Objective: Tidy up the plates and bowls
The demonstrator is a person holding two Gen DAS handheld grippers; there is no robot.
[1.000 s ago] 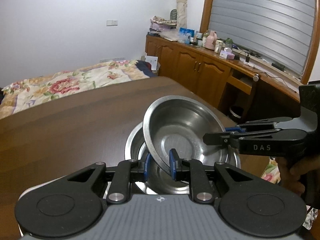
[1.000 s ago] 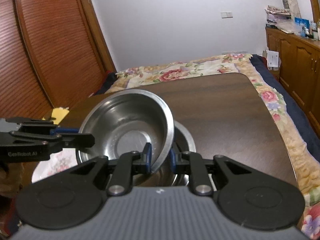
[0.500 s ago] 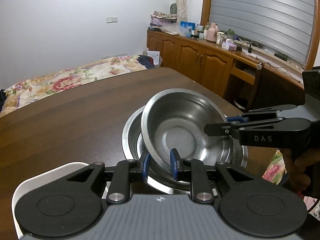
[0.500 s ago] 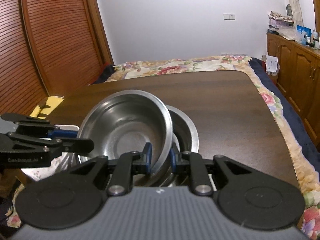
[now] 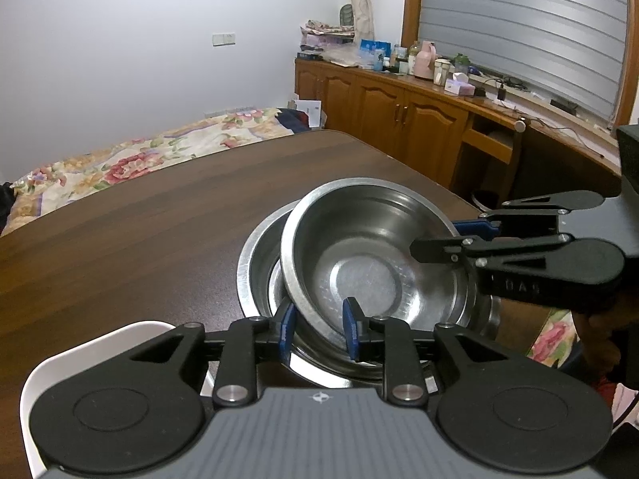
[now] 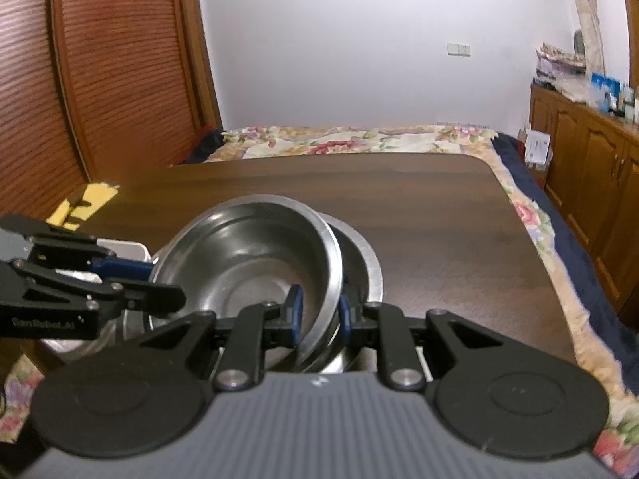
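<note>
A steel bowl [image 5: 367, 275] [image 6: 247, 263] sits tilted inside a wider steel bowl [image 5: 255, 263] [image 6: 367, 263] on the dark wooden table [image 5: 120, 239]. My left gripper [image 5: 317, 325] straddles the near rim of the upper bowl. Its jaws are opening, and the blue pads look eased off the rim. My right gripper [image 6: 319, 311] is shut on the opposite rim, one pad inside the bowl and one outside. Each gripper shows in the other's view: the right gripper [image 5: 451, 235] at the right, the left gripper [image 6: 159, 283] at the left.
A white plate [image 5: 80, 355] [image 6: 127, 247] lies on the table just left of the bowls. Beyond the table is a bed with a floral cover [image 5: 131, 159]. Wooden cabinets [image 5: 399, 115] run along the right wall. A hand [image 5: 599, 343] holds the right gripper.
The upper bowl has come down and levelled out into the lower bowl. My left jaws have spread a little around its rim. The white plate has come into view.
</note>
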